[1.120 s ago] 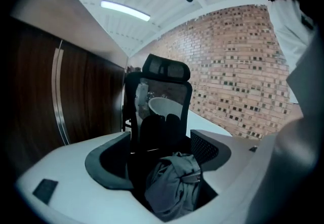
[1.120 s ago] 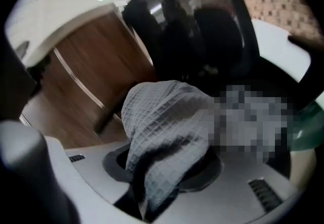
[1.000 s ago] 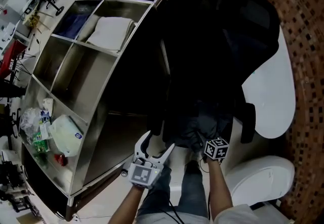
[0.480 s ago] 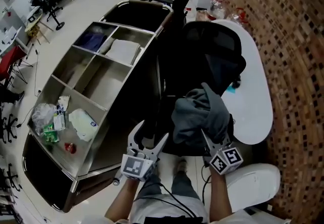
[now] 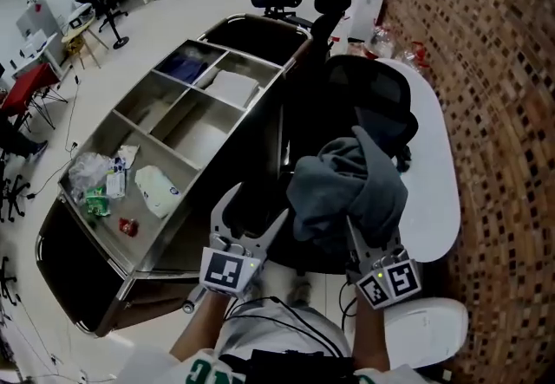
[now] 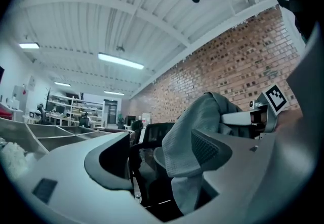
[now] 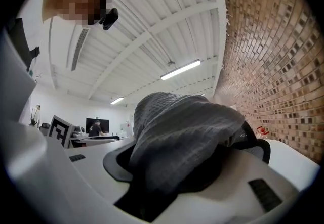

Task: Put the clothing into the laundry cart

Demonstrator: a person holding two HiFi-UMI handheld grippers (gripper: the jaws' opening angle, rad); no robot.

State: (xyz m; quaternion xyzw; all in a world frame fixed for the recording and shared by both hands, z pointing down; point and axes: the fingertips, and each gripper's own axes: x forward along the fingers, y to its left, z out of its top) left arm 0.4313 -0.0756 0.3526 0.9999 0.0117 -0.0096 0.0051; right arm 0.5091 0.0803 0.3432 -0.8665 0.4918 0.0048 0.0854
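Right gripper (image 5: pixel 362 233) jaws pinch the grey garment (image 5: pixel 347 187) held up at centre frame, left gripper (image 5: pixel 257 209) jaws spread and gripping nothing; transfer into the laundry cart (image 5: pixel 195 139), upper left, is not yet done.

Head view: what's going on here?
A person holds a gripper in each hand. The right gripper is shut on a grey garment and holds it up over a black office chair. The left gripper is open with nothing gripped, close beside the garment. The steel laundry cart stands to the person's left, and the garment is not yet in it.
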